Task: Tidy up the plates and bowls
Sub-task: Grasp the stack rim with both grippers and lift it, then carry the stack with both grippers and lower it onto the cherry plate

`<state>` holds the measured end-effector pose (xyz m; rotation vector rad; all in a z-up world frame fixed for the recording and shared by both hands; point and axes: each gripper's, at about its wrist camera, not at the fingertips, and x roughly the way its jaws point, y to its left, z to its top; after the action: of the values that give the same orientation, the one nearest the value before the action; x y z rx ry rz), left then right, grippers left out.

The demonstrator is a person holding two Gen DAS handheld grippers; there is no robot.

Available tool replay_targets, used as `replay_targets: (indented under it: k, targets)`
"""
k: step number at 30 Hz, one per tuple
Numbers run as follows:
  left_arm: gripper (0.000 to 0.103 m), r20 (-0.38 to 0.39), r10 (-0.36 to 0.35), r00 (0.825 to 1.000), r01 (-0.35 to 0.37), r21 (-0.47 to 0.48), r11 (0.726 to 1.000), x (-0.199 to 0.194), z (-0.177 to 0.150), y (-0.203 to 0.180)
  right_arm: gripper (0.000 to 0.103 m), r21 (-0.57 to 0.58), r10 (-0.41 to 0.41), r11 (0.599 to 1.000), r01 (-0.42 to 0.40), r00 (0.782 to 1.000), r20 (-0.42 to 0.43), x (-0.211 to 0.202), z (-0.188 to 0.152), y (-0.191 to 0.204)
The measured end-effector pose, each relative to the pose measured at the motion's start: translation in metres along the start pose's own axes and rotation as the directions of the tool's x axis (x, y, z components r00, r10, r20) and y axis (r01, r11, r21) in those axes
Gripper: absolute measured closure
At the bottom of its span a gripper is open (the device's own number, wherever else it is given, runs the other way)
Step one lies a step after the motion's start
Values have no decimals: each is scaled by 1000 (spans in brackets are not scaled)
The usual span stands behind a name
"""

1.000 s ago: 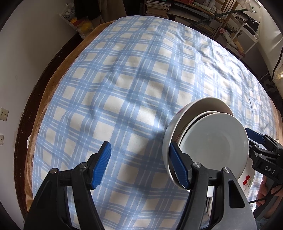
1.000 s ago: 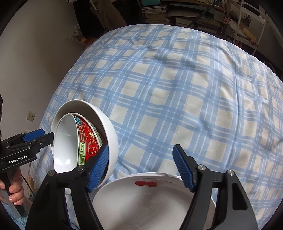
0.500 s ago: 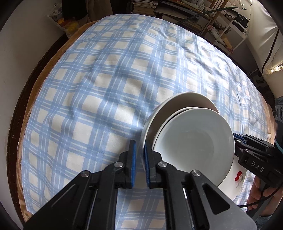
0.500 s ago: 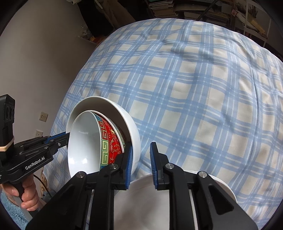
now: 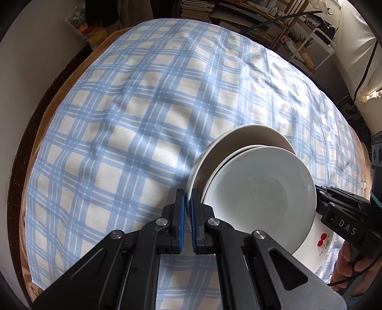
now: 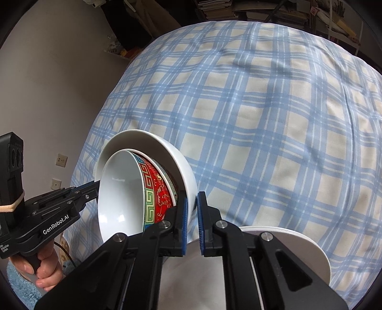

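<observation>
Three nested bowls hang tilted between my two grippers: a large white outer bowl (image 5: pixel 238 137) (image 6: pixel 152 145), a red patterned bowl (image 6: pixel 160 190) and a white inner bowl (image 5: pixel 257 198) (image 6: pixel 119 186). My left gripper (image 5: pixel 187 198) is shut on the outer bowl's rim on one side. On the opposite side my right gripper (image 6: pixel 192 202) is shut on the same rim. Each gripper shows in the other's view, the right gripper (image 5: pixel 321 193) and the left gripper (image 6: pixel 94 187). A white plate with cherries (image 5: pixel 320 240) (image 6: pixel 298 243) lies under the stack.
A blue plaid cloth (image 5: pixel 143 119) (image 6: pixel 262 119) covers the table, whose brown edge (image 5: pixel 47 114) runs along the left. Shelves with books and clutter (image 5: pixel 262 16) stand behind the far edge. A pale wall (image 6: pixel 59 83) is at the left.
Both grippers went from wide open to shut on the outer bowl's rim. The bowl stack now looks larger and nearer in both views.
</observation>
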<state>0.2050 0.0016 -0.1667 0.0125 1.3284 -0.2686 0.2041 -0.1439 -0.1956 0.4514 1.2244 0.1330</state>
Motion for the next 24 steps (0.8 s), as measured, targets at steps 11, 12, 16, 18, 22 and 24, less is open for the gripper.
replay_targets:
  k: [11,12,16,18,22,24]
  targets:
    - [101,1,5,1000,-5,-16,1000,-4,0,-1,93,34,-39,999,39,999,17,-4,-2,6]
    - [101,-3,4,1000,-5,-18,1000,-5,0,0,93,35,-50,998,49,999,22,-5,-2,8]
    - [101,-26,-6,1000,5,-21,1000,-6,5,3,93,27,-76,997,75,997,26,-10,1,15]
    - [101,-33,-14,999,13,-24,1000,-8,5,4,93,27,-83,996,82,996,19,-12,3,17]
    - [102,-26,-25,999,24,-32,999,-17,5,2,93,14,-98,995,98,995,25,-23,6,24]
    - [101,-19,-28,999,27,-34,999,-23,6,0,93,11,-101,995,101,994,28,-29,7,25]
